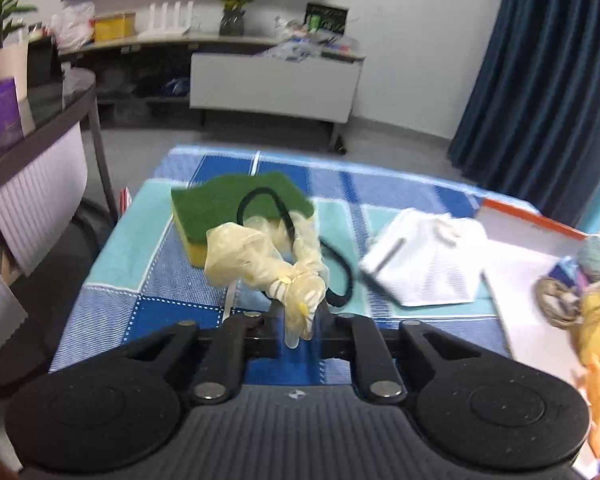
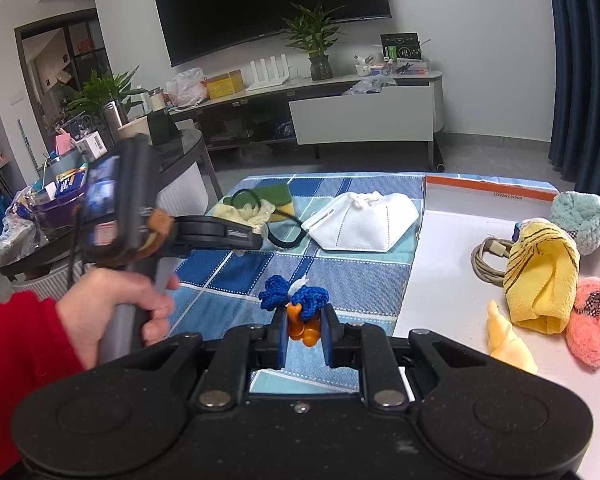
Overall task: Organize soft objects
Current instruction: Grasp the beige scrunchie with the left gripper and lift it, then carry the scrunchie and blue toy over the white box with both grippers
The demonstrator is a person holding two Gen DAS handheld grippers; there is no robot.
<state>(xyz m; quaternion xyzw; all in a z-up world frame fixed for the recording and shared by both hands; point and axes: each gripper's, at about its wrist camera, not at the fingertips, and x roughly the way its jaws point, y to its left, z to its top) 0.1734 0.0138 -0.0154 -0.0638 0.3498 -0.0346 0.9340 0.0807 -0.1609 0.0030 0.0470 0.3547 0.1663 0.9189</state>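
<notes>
1. Between the fingers of the left gripper [image 1: 300, 312], seen from the left wrist, hangs a pale yellow glove [image 1: 260, 256]; the jaws are clenched on its cuff end. The glove's loose fingers trail toward 11 o'clock over a green-and-yellow sponge [image 1: 204, 208], and a black band [image 1: 340, 276] loops around it. A white mask [image 1: 424, 260] lies on the checked cloth [image 1: 160, 280] at 2 o'clock, with the white tray [image 1: 516, 280] at 3 o'clock.

2. From the right wrist, the right gripper [image 2: 304, 330] is closed on a small blue knitted toy [image 2: 296, 300] with orange parts, held just above the cloth. The tray's floor [image 2: 452, 288] at 3 o'clock already holds a yellow cloth [image 2: 540, 280], a pink plush [image 2: 592, 328], a teal plush [image 2: 580, 216], a coiled cable [image 2: 488, 260] and a cream-coloured piece [image 2: 508, 344].

3. Judging by this, both hands are mid-carry. Next, each load likely swings toward the tray and gets released onto bare floor. The band may drag along with the glove.
</notes>
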